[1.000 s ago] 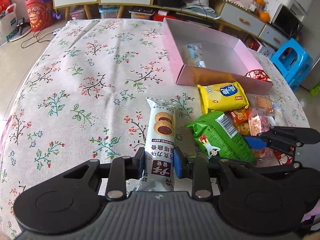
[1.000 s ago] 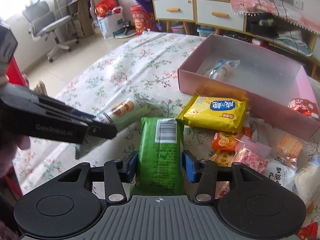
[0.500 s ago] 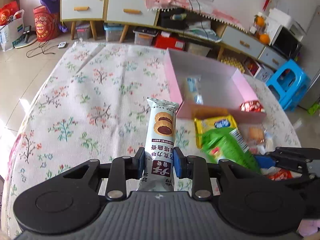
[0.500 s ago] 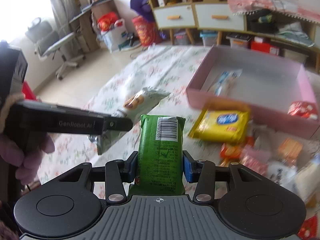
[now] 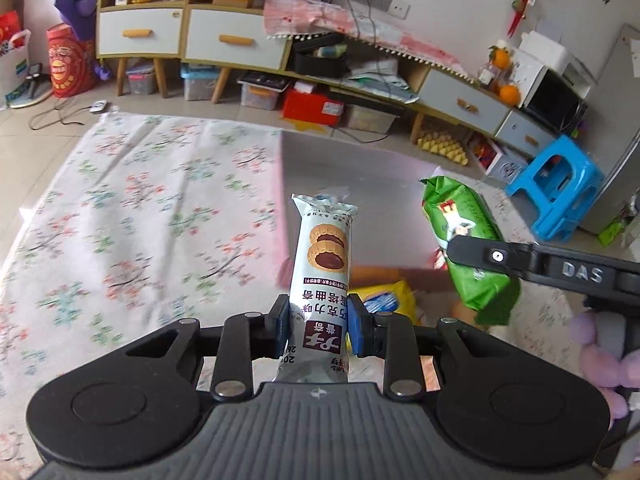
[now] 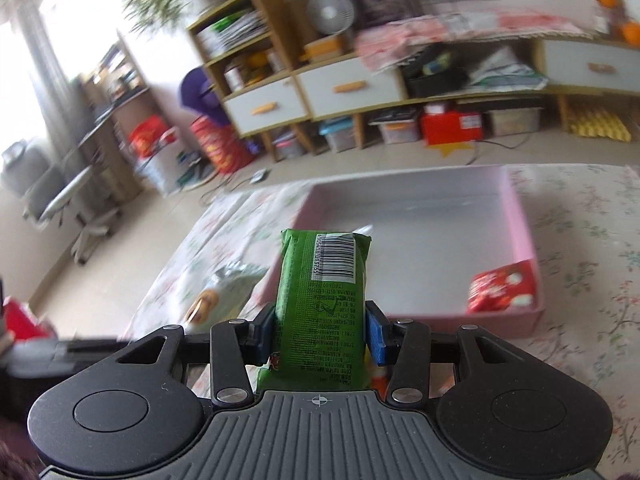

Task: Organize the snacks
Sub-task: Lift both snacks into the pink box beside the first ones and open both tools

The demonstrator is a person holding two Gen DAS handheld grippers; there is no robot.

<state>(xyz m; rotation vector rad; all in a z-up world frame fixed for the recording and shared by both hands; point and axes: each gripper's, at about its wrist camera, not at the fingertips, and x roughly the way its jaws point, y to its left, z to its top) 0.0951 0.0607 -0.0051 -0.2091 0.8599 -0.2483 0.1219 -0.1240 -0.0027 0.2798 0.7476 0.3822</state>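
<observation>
The left hand-held gripper (image 5: 318,330) is clamped on a pale blue tube-shaped pack of chocolate-centred biscuits (image 5: 323,264), held upright above the floral-clothed tabletop (image 5: 132,216); the right hand-held gripper (image 6: 320,330) is clamped on a green foil snack packet (image 6: 323,296), barcode uppermost. Beyond both lies the shallow pink cardboard box (image 6: 520,216) at the tabletop's far edge; a red wrapped snack (image 6: 502,286) sits in its near right corner.

Domestic living room: long wooden sideboard with white drawers and orange handles (image 5: 188,36), grey desk fan (image 6: 330,12), blue plastic stool (image 5: 556,184), floral-print tablecloth (image 5: 132,216), white microwave oven (image 5: 554,88), grey office chair (image 6: 56,196)
</observation>
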